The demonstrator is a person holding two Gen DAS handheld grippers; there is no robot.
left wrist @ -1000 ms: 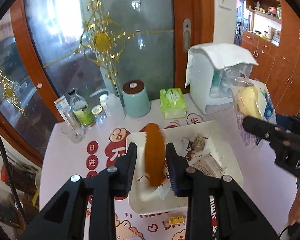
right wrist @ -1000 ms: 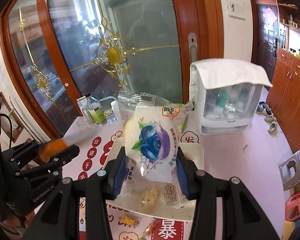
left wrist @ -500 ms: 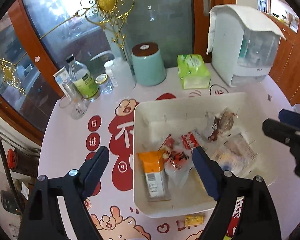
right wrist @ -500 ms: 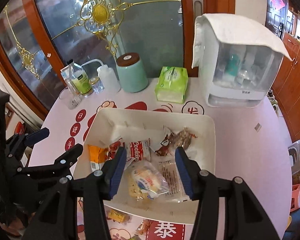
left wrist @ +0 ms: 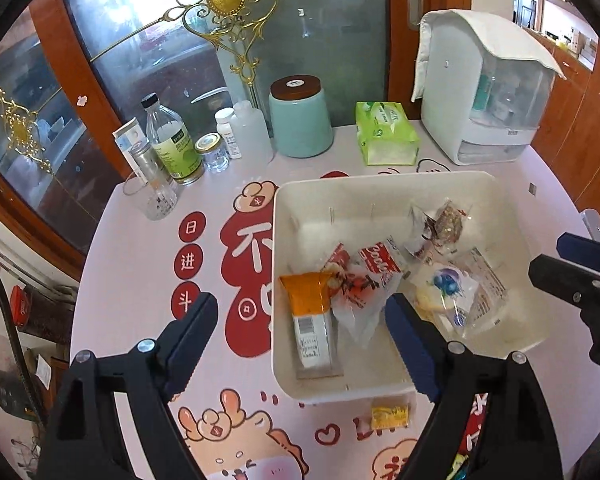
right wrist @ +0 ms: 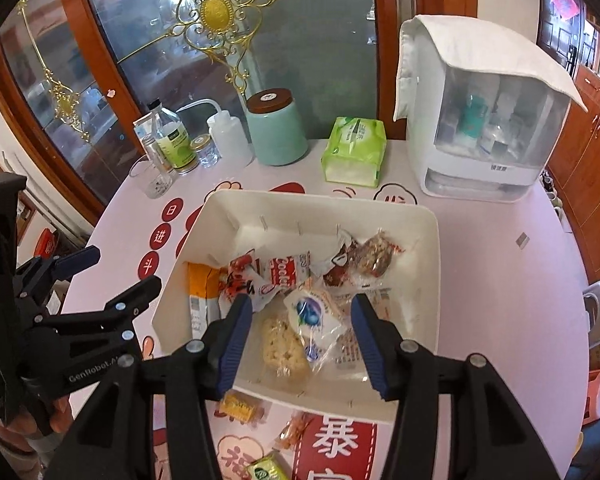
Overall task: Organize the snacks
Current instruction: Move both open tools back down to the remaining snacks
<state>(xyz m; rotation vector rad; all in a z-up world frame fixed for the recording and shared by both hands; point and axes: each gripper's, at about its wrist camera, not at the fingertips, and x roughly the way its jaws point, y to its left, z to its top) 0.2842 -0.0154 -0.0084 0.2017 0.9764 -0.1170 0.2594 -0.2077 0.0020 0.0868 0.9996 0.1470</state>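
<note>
The snacks lie in a shallow white rectangular plastic tray (right wrist: 428, 248) on the pink cartoon-printed round table (left wrist: 140, 264). Along the tray's left wall lies an orange-topped flat packet with a barcode (left wrist: 310, 312); just right of it sit a red-and-white crinkled wrapper (left wrist: 360, 284) and a red cookie packet (right wrist: 286, 274). Near the tray's front lies a clear bag with a blueberry picture (right wrist: 314, 316), resting partly on a pale puffed-rice cake in clear wrap (right wrist: 282, 346). Toward the tray's back right is a brown nut bar in clear wrap (right wrist: 374, 258).

The left gripper (left wrist: 300, 332) hangs over the tray's front left corner, spread wide and holding nothing, one finger outside the tray's left wall. The right gripper (right wrist: 298, 336) hovers over the tray's front, released, its fingers on either side of the blueberry bag without touching it.

Just outside the tray's front rim lie a small yellow wrapped candy (left wrist: 390, 416) and a small orange-brown wrapped snack (right wrist: 294, 432). Behind the tray stand a mint-green canister with a brown lid (left wrist: 300, 116), a green tissue pack (left wrist: 386, 134) and a white lidded storage box (right wrist: 484, 128); off the tray's back left are a green-labelled clear bottle (left wrist: 172, 140) and an empty drinking glass (left wrist: 152, 196)
</note>
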